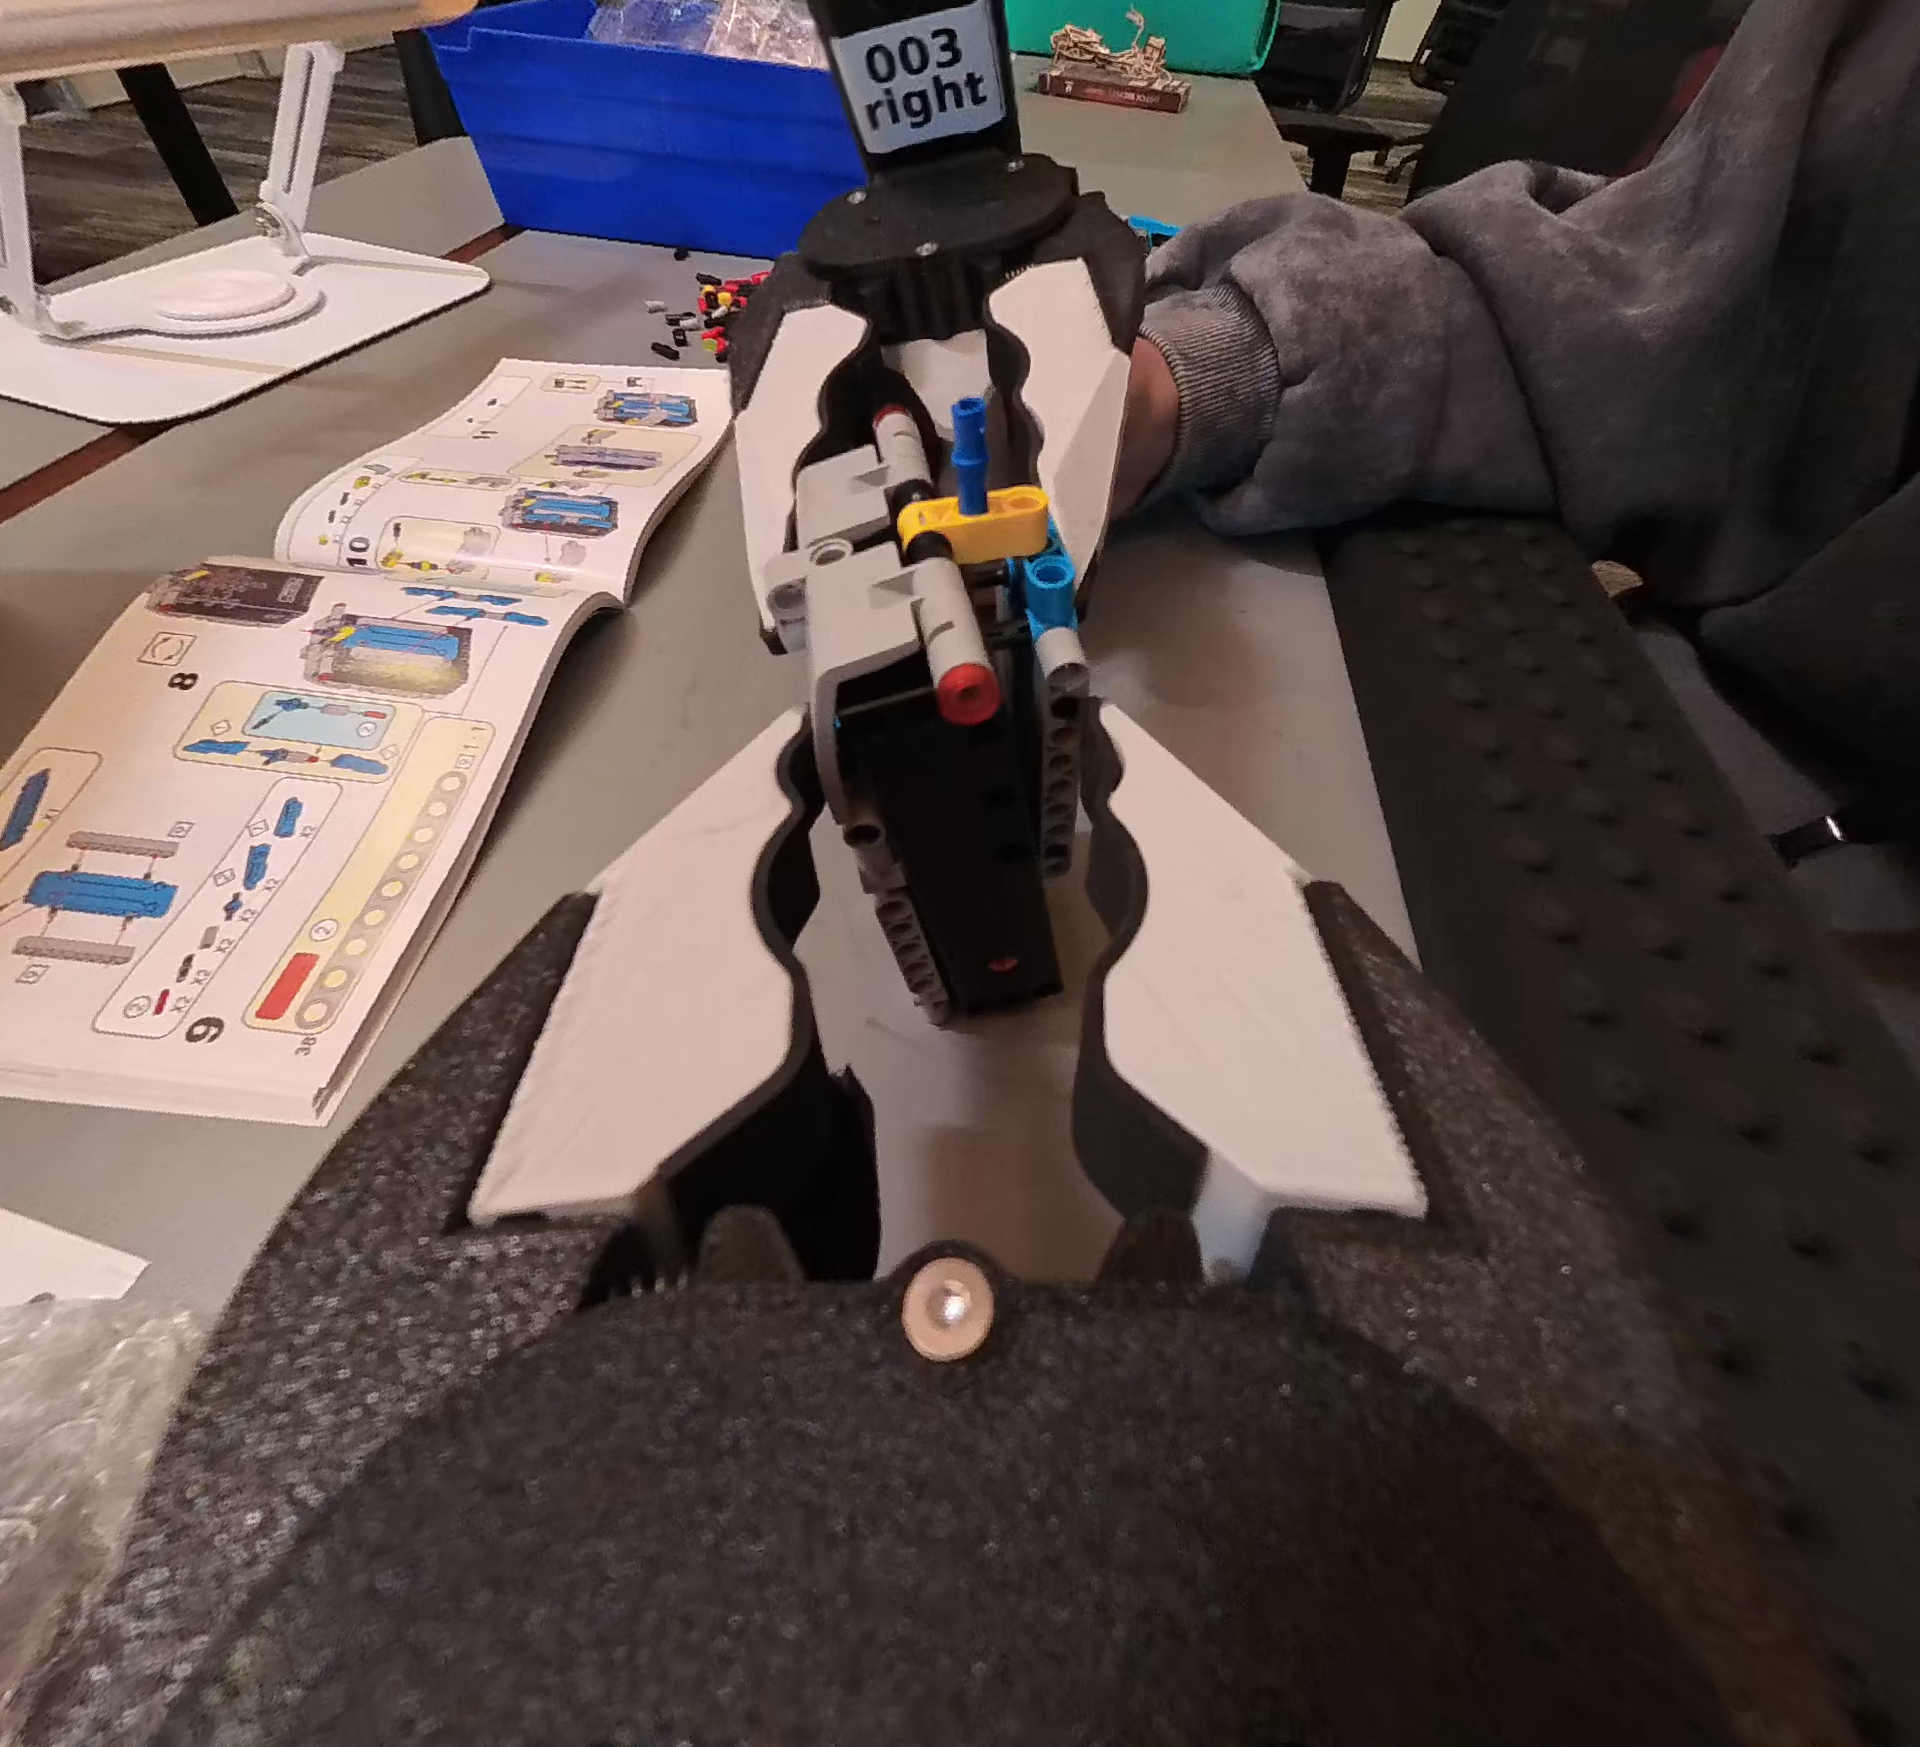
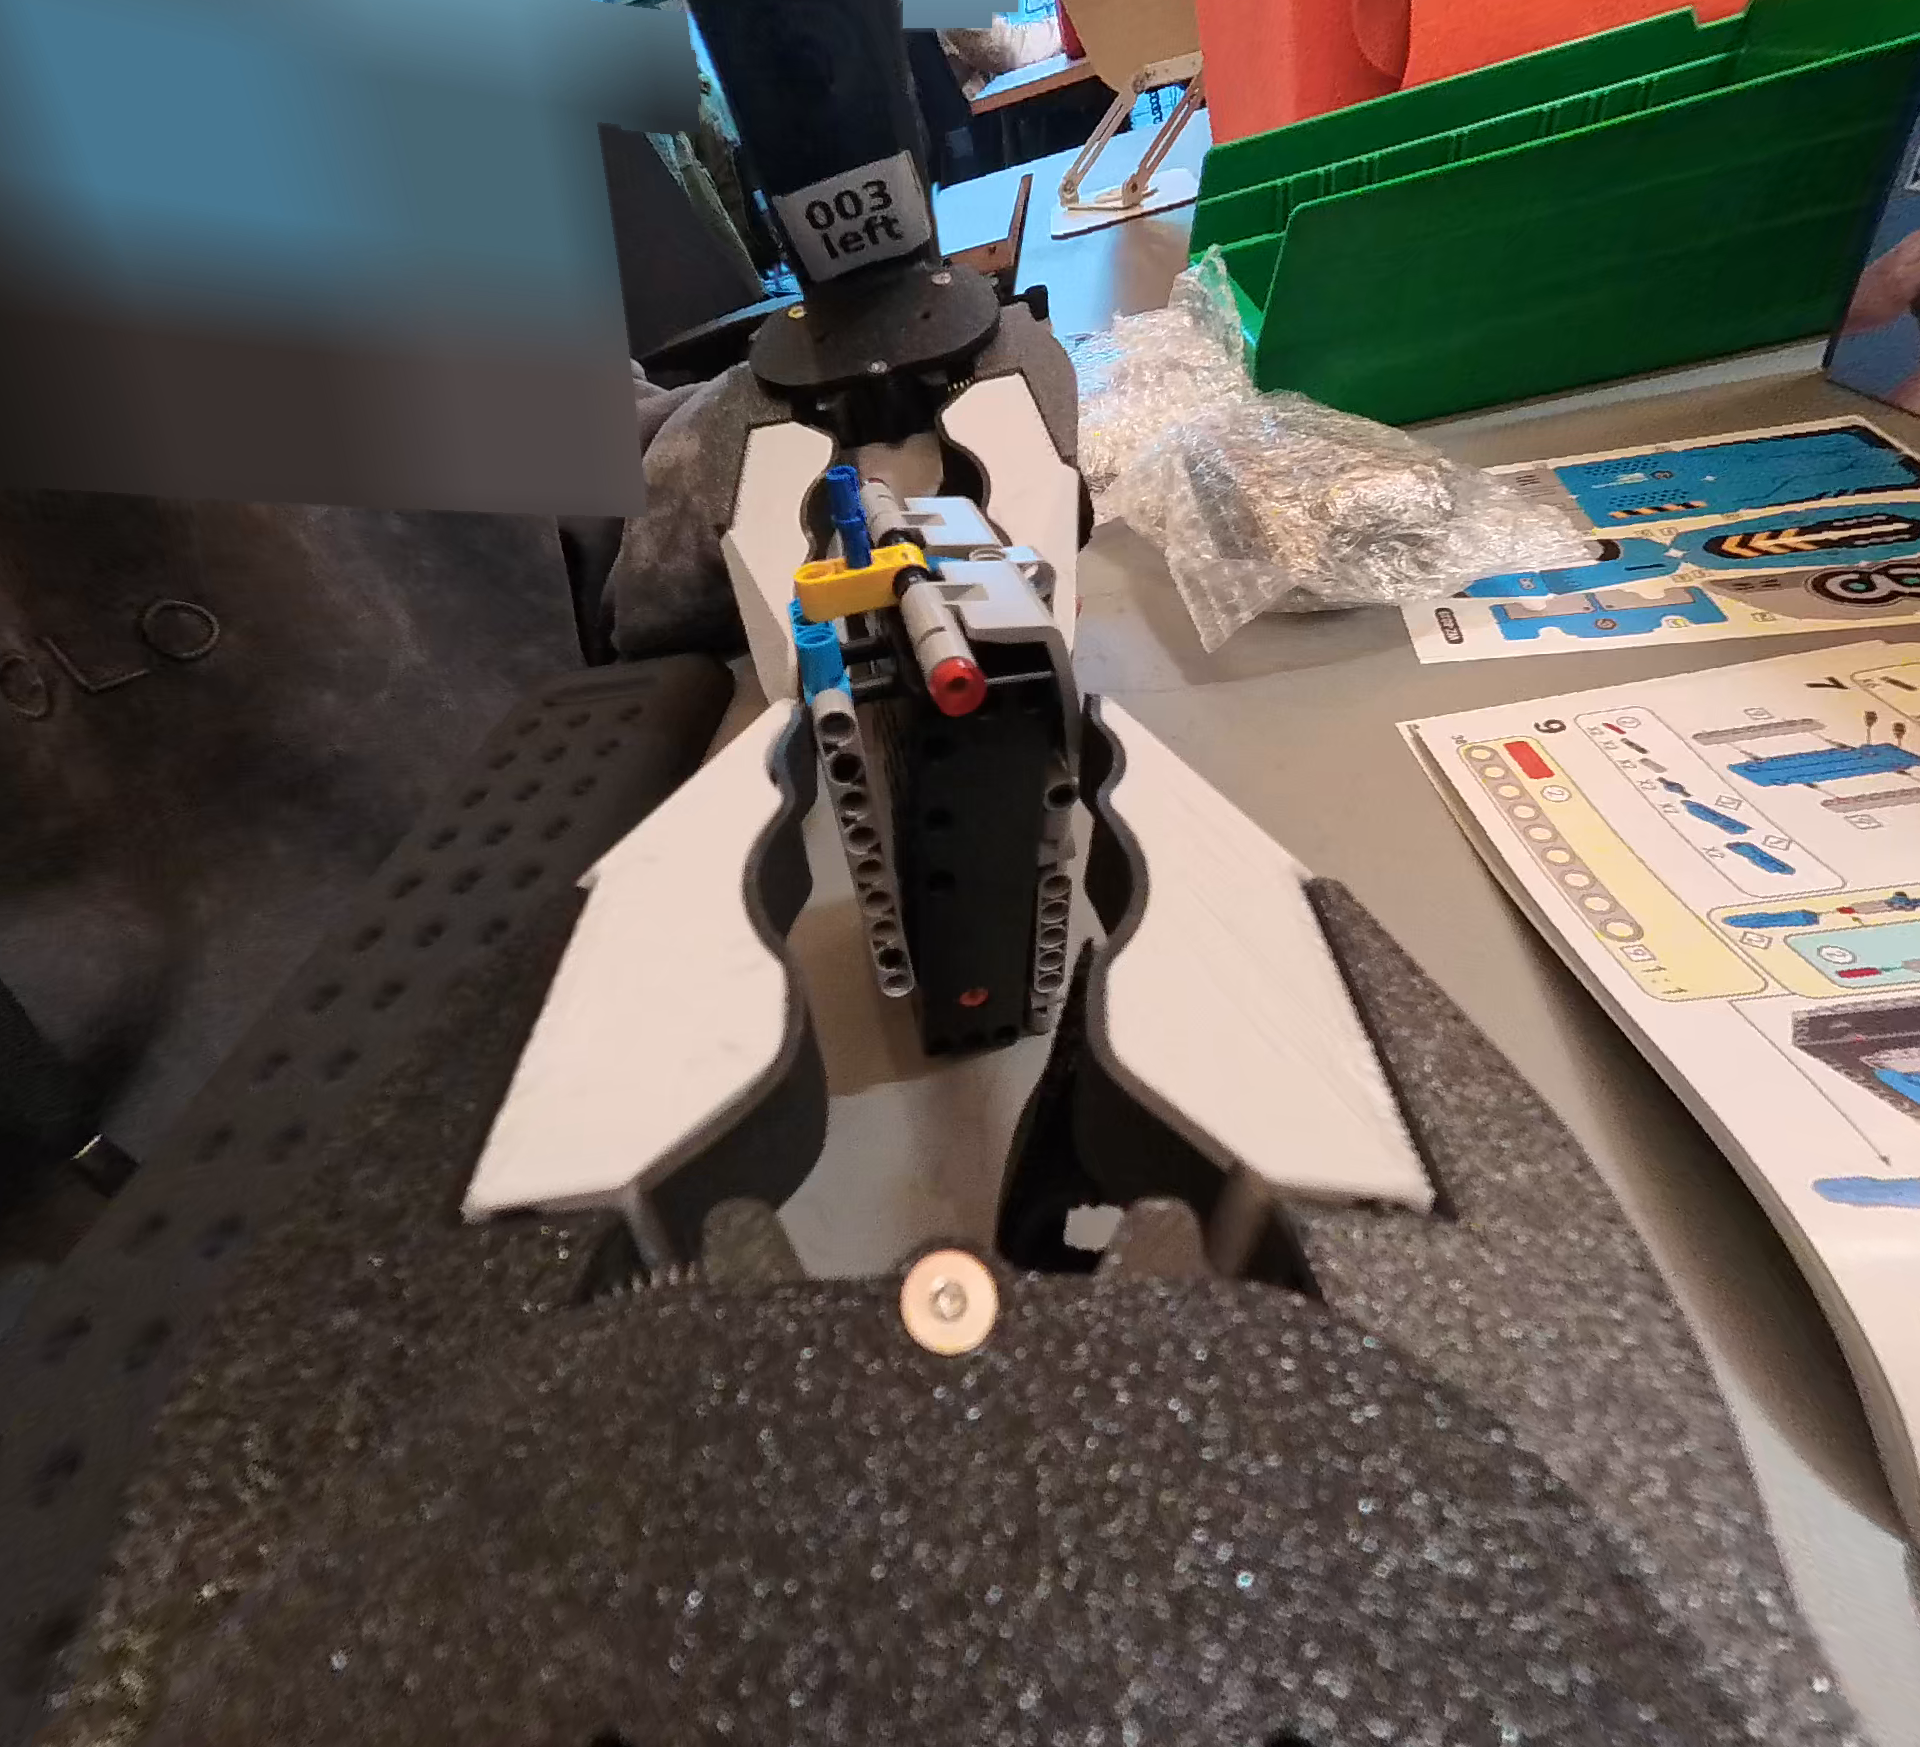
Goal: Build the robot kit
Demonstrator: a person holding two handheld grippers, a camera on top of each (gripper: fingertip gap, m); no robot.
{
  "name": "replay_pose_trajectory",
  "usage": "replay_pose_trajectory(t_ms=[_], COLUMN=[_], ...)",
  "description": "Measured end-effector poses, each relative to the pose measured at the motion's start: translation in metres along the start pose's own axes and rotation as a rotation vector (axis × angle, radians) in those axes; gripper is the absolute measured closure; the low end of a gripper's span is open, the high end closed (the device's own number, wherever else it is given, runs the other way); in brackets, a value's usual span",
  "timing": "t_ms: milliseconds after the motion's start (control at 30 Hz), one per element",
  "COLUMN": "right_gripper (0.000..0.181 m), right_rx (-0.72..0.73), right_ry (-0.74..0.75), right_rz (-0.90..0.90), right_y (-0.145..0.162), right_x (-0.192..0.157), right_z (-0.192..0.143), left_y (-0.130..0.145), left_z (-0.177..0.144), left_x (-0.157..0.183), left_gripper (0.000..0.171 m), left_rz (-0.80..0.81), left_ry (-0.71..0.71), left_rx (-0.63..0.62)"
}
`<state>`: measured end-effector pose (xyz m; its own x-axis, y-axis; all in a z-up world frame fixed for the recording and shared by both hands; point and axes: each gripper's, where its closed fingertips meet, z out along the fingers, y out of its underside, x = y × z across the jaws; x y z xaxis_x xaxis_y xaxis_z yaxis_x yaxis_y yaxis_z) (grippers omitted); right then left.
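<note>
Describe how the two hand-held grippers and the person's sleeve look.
Each hand-held gripper, left and right, has white wedge fingers edged with wavy black pads, a speckled dark base, a silver screw and a black labelled camera post. The sleeve is grey sweatshirt fabric with ribbed cuff.

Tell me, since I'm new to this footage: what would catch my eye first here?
The brick assembly, black and grey with a yellow beam and a red-tipped pin, is clamped from opposite ends between the left gripper and the right gripper above the grey table. An open instruction booklet lies beside it, with a blue bin behind and a green bin across the table.
</note>
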<state>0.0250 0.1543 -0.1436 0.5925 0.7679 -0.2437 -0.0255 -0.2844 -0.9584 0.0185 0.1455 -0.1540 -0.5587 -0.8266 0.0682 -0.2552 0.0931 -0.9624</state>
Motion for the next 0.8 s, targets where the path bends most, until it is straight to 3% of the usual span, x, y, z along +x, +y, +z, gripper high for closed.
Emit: replay_pose_trajectory(t_ms=[467, 800], right_gripper=[0.132, 0.132], right_rx=[-0.003, 0.005], right_ry=[0.041, 0.036], right_rz=[-0.005, -0.009], right_y=[-0.0001, -0.0001], right_x=[0.0047, 0.0028], right_z=[0.0016, 0.0022], left_y=[0.0020, 0.0006], left_z=[0.0029, 0.0039], left_x=[-0.0039, -0.0050], left_gripper=[0.115, 0.121], left_rz=[0.067, 0.040], left_ry=[-0.071, -0.105], left_rx=[-0.023, -0.012])
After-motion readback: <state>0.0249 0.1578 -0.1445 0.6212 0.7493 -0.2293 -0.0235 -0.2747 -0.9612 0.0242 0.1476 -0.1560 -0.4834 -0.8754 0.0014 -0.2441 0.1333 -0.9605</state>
